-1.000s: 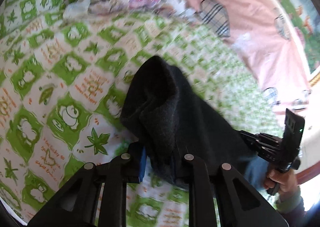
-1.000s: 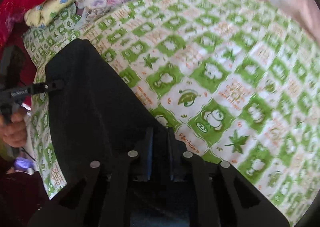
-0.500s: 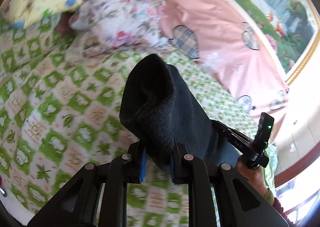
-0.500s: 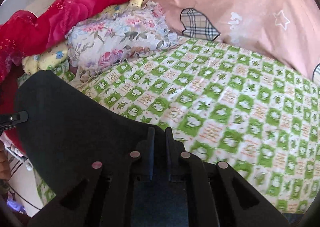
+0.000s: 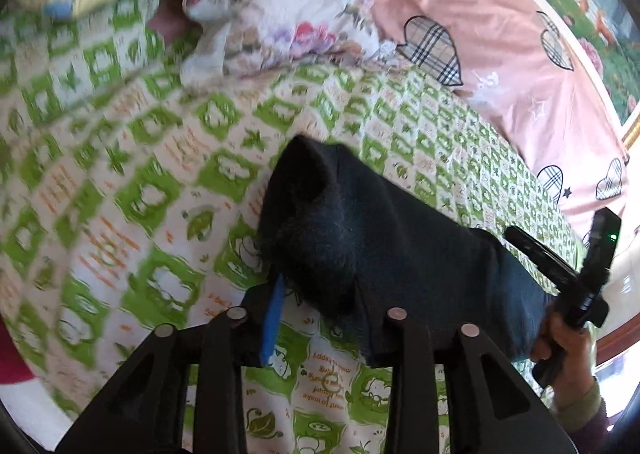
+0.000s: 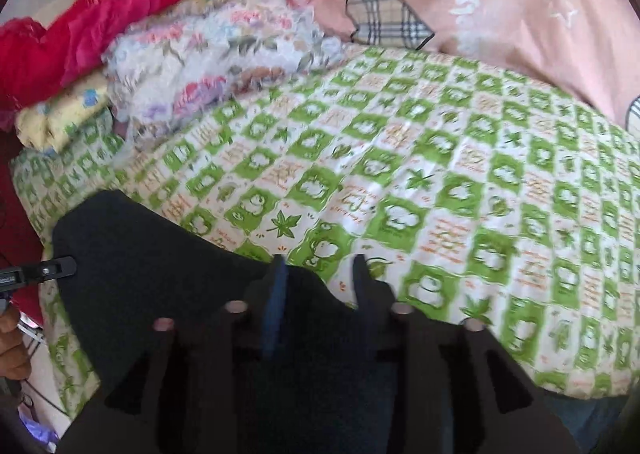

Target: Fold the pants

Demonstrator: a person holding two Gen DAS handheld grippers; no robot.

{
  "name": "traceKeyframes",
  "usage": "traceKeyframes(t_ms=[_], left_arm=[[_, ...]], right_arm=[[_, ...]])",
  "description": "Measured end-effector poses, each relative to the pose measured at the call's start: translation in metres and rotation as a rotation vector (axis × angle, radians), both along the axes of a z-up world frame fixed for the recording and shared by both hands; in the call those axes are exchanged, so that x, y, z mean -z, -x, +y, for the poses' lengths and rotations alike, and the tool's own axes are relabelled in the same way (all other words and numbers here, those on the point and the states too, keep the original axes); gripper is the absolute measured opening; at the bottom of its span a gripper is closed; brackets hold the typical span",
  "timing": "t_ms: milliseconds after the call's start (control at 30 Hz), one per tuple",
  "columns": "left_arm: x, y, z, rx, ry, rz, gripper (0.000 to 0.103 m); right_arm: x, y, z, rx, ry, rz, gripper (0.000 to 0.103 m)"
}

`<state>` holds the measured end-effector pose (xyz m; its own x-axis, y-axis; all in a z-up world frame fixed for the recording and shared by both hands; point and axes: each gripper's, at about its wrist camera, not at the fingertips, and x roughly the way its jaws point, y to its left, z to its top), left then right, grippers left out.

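Observation:
The dark pants (image 5: 400, 254) lie folded on the green-checked bedspread (image 5: 152, 190), with one bunched corner sticking up toward the bed's middle. My left gripper (image 5: 320, 294) is at that corner and its jaws are opening. Cloth still sags between them, and the blue pad (image 5: 272, 318) stands clear of it. My right gripper (image 6: 318, 270) is at the other end of the pants (image 6: 140, 254), its jaws also opening. The cloth edge droops low between its fingers and neither pad presses on it. A hand (image 5: 560, 338) carries that right gripper.
A floral pillow (image 6: 224, 50), a red blanket (image 6: 80, 26) and a yellow pillow (image 6: 60, 118) are piled at the head of the bed. A pink quilt with plaid hearts (image 5: 500, 54) lies along the far side. The bed's edge (image 6: 52, 334) runs beside the pants.
Both grippers were shut on the raised pants. Now both sets of jaws have parted and the cloth has sunk onto the bedspread.

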<state>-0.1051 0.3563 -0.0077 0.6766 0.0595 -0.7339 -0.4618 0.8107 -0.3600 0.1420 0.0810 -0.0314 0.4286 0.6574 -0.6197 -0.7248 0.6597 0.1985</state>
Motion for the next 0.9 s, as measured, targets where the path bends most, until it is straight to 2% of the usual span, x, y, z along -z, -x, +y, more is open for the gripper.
traceKeyframes(t_ms=[167,333,500,900], left_arm=[[-0.039,0.014,-0.007,-0.056,-0.132,-0.061,0.04],[-0.065,0.01,-0.018,-0.019,-0.139,-0.107,0.042],[-0.069,-0.022,-0.059,0.113,-0.138,-0.114,0.043],[-0.057,-0.125,-0.209,0.551,-0.132,-0.06,0.051]], right_arm=[[-0.013,0.016,-0.054,0.067,-0.071,0.019,0.046],[-0.01,0.031,-0.123,0.187,-0.139,0.056,0.048],[-0.004,0.048,-0.19,0.331,-0.194,0.079,0.051],[0.017,0.066,-0.312,0.632,-0.248,0.117,0.053]])
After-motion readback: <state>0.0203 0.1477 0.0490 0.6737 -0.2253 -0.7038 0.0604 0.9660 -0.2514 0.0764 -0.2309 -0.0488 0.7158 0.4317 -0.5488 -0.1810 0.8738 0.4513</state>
